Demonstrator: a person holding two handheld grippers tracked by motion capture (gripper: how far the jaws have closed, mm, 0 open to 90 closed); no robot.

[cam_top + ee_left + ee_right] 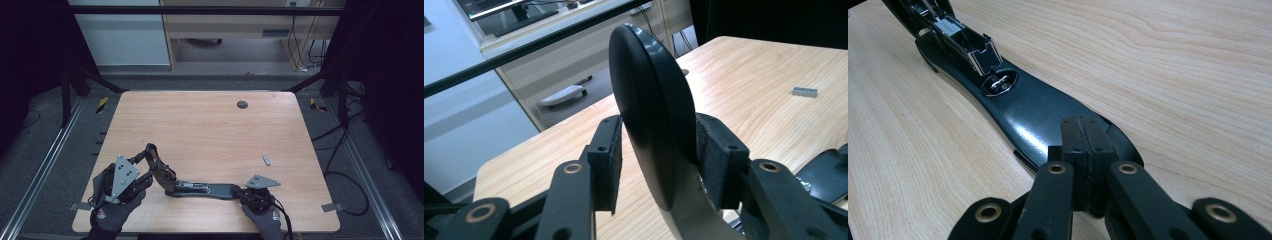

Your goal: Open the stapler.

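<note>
Lying near the front edge of the wooden table (210,125), a black stapler (200,189) is swung open, its base flat on the wood and its top arm lifted up and back toward the left. The right gripper (246,192) presses on the rounded end of the stapler's base (1048,115): in the right gripper view its two black jaws are brought fully together, pad against pad, with their tips resting on the glossy black surface (whether they pinch the rim or merely bear down on it cannot be told). Farther along that base the metal staple channel (965,42) and the round anvil plate (999,84) show plainly. The left gripper (150,175) has the raised top arm (651,115) between its jaws; in the left gripper view the right pad lies against the arm's rounded black cover, while a narrow gap shows between the left pad and the cover, so the jaws stand narrow around it rather than clamped hard. Both hands wear dark gloves, the left (112,215) and the right (270,222) coming in from the bottom edge. A small grey strip of staples (267,160) lies on the bare wood, apart from the stapler, to the right of it. A dark round grommet (242,104) sits near the table's far edge.
</note>
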